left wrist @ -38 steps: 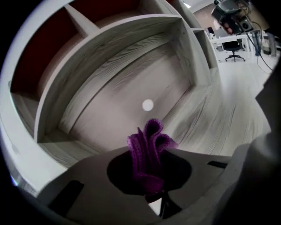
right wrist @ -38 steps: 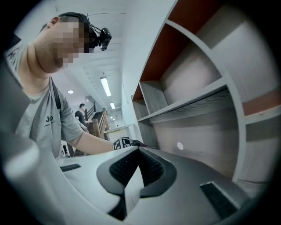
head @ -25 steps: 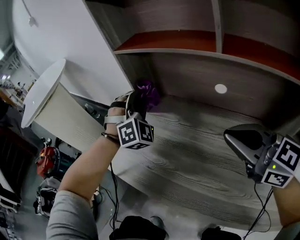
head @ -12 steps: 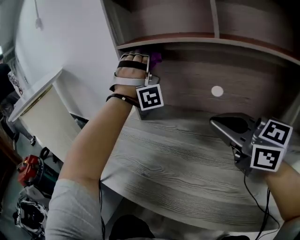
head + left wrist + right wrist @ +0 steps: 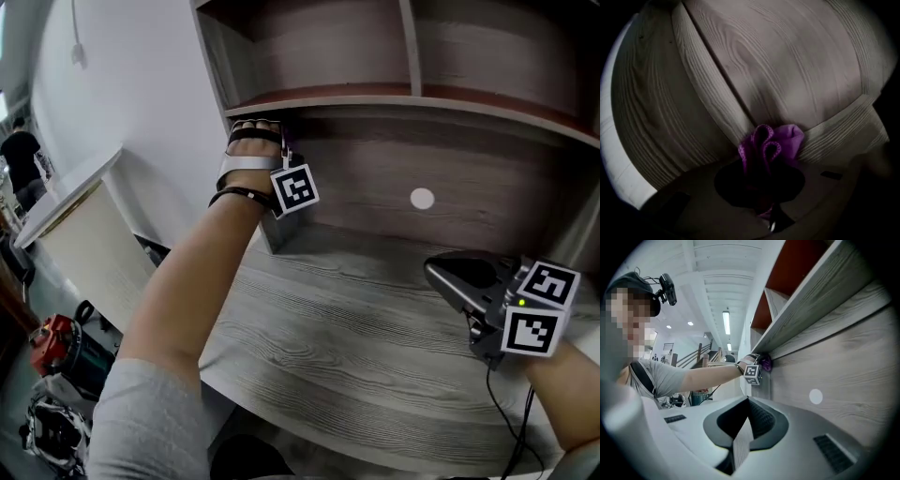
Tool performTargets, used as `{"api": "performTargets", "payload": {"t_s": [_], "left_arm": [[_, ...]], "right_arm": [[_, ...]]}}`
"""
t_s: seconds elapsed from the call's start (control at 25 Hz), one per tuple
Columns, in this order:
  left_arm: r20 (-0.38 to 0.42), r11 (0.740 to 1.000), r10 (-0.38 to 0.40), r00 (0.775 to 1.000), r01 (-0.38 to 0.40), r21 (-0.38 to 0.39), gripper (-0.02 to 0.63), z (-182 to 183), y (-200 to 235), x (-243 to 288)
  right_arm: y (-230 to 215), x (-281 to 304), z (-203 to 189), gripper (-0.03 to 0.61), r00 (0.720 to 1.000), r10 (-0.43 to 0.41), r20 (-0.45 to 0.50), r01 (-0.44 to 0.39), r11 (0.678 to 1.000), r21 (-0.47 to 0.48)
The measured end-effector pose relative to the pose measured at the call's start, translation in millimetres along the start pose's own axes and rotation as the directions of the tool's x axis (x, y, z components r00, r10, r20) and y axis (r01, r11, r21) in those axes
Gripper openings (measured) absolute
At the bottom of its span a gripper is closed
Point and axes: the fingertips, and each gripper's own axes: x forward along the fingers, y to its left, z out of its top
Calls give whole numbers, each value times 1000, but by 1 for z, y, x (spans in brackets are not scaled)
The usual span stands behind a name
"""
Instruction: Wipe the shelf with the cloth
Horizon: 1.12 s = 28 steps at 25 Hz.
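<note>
Closest to me, the right gripper (image 5: 448,274) hangs low over the grey wood-grain desktop (image 5: 337,328). Its jaws are pressed together with nothing in them, which is easy to see in the right gripper view.

Further up on the left, the left gripper (image 5: 764,187) is raised at the end of a bare outstretched forearm (image 5: 187,281). It's clamped tight on the bunched purple cloth (image 5: 771,150).

The cloth sits right up against the wood at the left end of the grey wood-grain shelf board (image 5: 422,101), tucked just under its front edge. There's a small white round sticker (image 5: 422,198) on the back panel below the shelf, between the two grippers.
</note>
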Motion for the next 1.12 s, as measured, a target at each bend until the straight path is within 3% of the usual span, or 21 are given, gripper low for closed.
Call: {"api": "performTargets", "payload": {"t_s": [0.08, 0.2, 0.28, 0.36, 0.4, 0.44, 0.52, 0.56, 0.6, 0.64, 0.68, 0.72, 0.8, 0.84, 0.88, 0.92, 1.0, 1.12], "left_arm": [[-6, 991, -110, 994, 111, 76, 71, 11, -31, -14], [17, 950, -242, 970, 233, 209, 71, 34, -99, -43], [16, 916, -340, 940, 328, 231, 72, 42, -136, -63], [18, 873, -445, 895, 429, 232, 72, 48, -165, -81], [26, 842, -509, 860, 492, 220, 72, 51, -179, -91], [38, 800, -584, 811, 567, 194, 74, 54, -195, -101], [73, 693, -720, 690, 711, 121, 72, 58, -222, -118], [96, 650, -760, 643, 755, 89, 71, 59, -229, -123], [120, 622, -781, 612, 780, 66, 71, 60, -231, -124], [148, 609, -788, 597, 792, 48, 71, 61, -227, -124], [178, 622, -774, 608, 783, 29, 67, 62, -217, -121], [207, 669, -728, 654, 743, 3, 67, 59, -198, -115], [243, 817, -543, 804, 573, -71, 66, 41, -138, -99], [247, 875, -435, 866, 471, -110, 66, 28, -103, -94], [242, 914, -338, 910, 378, -145, 65, 15, -69, -91], [229, 940, -253, 940, 295, -169, 64, 1, -38, -89], [186, 970, -119, 975, 154, -187, 64, -24, 10, -83], [125, 987, -22, 992, 41, -153, 63, -48, 39, -71]], "right_arm": [[1, -1, -5, 21, 1000, 3, -4, -3, 1000, 0], [8, 1, -11, 21, 1000, 14, -16, -14, 1000, -5], [16, 1, -15, 21, 1000, 17, -23, -18, 1000, -20], [23, 1, -18, 21, 999, 17, -29, -18, 999, -33], [25, 0, -20, 21, 999, 16, -32, -17, 999, -38], [27, 0, -21, 21, 999, 14, -36, -16, 999, -41], [28, 0, -24, 21, 999, 11, -44, -13, 999, -45], [28, 0, -24, 21, 999, 8, -45, -10, 999, -45], [27, 0, -24, 21, 999, 5, -45, -7, 999, -45], [26, -1, -23, 21, 999, 2, -42, -4, 999, -43], [25, -2, -22, 21, 999, 1, -38, -2, 999, -40], [25, -2, -20, 21, 999, 1, -33, -2, 999, -38], [28, -3, -17, 21, 1000, 6, -24, -7, 999, -41], [30, -3, -14, 21, 1000, 9, -22, -10, 999, -45], [31, -3, -11, 21, 1000, 11, -18, -12, 999, -50], [32, -4, -8, 21, 1000, 14, -14, -15, 998, -53], [34, -4, -3, 21, 1000, 21, -2, -21, 998, -56], [41, -1, -3, 21, 999, 36, 9, -35, 998, -55]]}}
